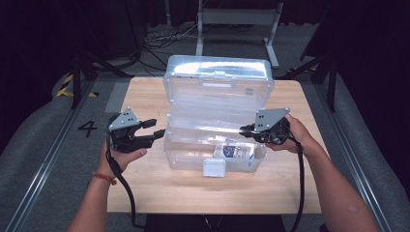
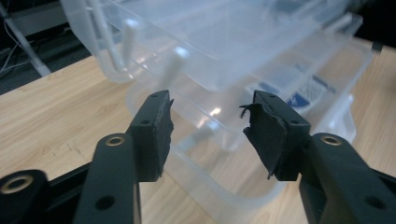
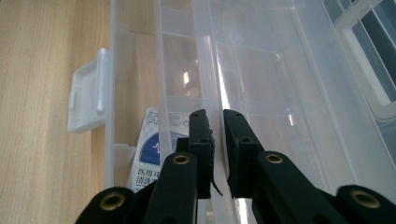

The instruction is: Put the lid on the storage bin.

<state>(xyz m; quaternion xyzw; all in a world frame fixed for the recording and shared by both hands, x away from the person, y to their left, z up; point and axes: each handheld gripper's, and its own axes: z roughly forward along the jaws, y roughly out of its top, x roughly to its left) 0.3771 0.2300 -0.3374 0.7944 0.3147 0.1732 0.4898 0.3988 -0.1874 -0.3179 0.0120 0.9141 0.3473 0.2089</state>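
Clear plastic storage box (image 1: pixel 212 145) sits mid-table on the wooden table (image 1: pixel 145 188), nearer the front edge than the far one, lid (image 1: pixel 217 79) thrown back and standing upright on the far side. White latch tab (image 1: pixel 214 167) hangs at the box's front wall, facing the person. Inside the base, toward its right end: a flat white-and-blue printed sachet (image 1: pixel 234 151), lying on the bottom.

Left gripper (image 1: pixel 153 129) held in the left hand (image 1: pixel 123 154) just beside the box's left end, jaws spread wide, nothing between them; in the left gripper view (image 2: pixel 208 121) the box's rounded corner lies beyond the gap, not touched.

Right gripper (image 1: pixel 245 130) in the right hand (image 1: pixel 295 137) at the box's right end. In the right gripper view (image 3: pixel 215 135) jaws are drawn narrow, pinching the thin clear edge of an inner tray (image 3: pixel 205 60) that runs away between them; sachet (image 3: pixel 152 154) lies below to the side.

Beyond the table's far edge: dark floor, loose cables (image 1: pixel 164 41), grey metal stand legs (image 1: pixel 237 24)
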